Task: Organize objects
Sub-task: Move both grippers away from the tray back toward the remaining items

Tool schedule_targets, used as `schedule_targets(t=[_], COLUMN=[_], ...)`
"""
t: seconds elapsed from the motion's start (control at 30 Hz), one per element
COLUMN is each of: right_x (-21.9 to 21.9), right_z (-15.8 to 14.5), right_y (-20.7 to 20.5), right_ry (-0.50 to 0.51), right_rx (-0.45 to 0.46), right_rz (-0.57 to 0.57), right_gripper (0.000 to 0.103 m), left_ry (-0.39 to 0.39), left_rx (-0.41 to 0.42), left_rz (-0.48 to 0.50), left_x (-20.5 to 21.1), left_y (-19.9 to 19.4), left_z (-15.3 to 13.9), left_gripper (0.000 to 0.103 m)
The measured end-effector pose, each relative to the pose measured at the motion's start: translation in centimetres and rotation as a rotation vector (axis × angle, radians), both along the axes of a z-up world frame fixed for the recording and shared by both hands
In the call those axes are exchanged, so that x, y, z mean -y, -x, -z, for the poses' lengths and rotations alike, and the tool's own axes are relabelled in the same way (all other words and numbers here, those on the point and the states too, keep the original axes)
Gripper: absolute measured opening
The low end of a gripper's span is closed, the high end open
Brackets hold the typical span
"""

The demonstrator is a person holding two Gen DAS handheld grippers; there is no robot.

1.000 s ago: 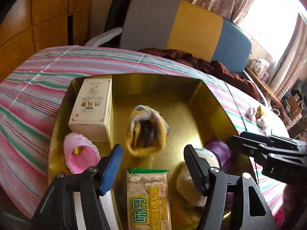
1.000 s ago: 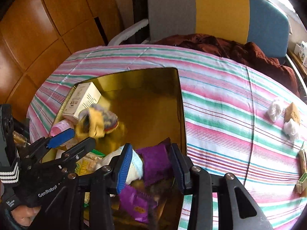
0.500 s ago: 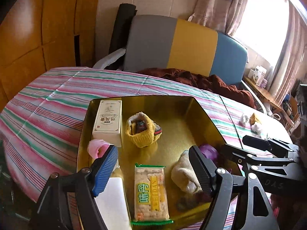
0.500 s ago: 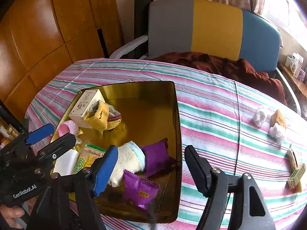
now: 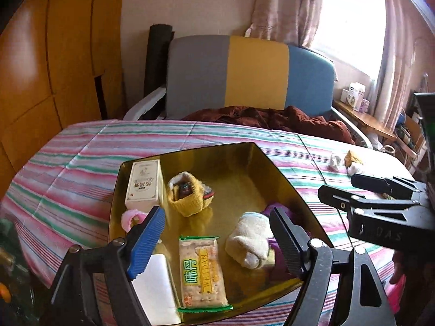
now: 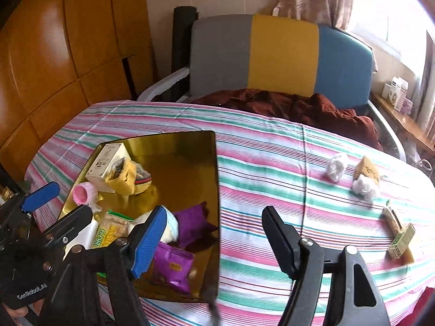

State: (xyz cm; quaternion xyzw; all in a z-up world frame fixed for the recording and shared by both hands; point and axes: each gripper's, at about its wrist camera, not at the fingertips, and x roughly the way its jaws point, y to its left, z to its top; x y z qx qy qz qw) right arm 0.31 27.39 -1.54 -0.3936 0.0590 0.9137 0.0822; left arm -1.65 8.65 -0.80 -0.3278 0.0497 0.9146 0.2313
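Observation:
A gold tray (image 5: pixel 239 152) lies on the striped tablecloth. It holds a white box (image 5: pixel 142 183), a yellow sock (image 5: pixel 187 198), a pink roll (image 5: pixel 130 217), a cracker packet (image 5: pixel 202 271), a cream sock (image 5: pixel 248 241) and purple packets (image 6: pixel 194 224). My left gripper (image 5: pixel 217 214) hangs above the tray's near end, jaws opening, with nothing between them. My right gripper (image 6: pixel 214 212) stands open over the tray's right rim (image 6: pixel 214 176) and holds nothing. Each gripper also shows in the other's view, the right gripper (image 5: pixel 380 195) beside the tray and the left gripper (image 6: pixel 58 206) at the tray's left edge.
On the cloth to the right lie two white crumpled wads (image 6: pixel 335 167), a brown piece (image 6: pixel 367 169) and a small green-and-tan box (image 6: pixel 402 240). Behind the table stands a grey, yellow and blue chair (image 5: pixel 255 73) with a dark red garment (image 5: pixel 272 116).
Both grippers drew back and rose from the tray. The right jaws opened wide, leaving the purple packet in the tray. The left jaws widened, and the yellow sock now rests still.

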Motion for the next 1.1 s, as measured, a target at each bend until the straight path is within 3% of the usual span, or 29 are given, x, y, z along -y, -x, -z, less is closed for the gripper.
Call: schedule_targets(t=[1.1], right_x=[-16.8], right_z=[0.9], right_y=[-7.5], right_ry=[0.059], right_rx=[0.015], right_rz=[0.414], right_gripper=[0.074], left_ry=[0.095], left_rx=[0.000], left_rz=[0.221], left_x=[-7.9], left_y=[-2.3], left_z=[0.4], left_gripper=[0.080])
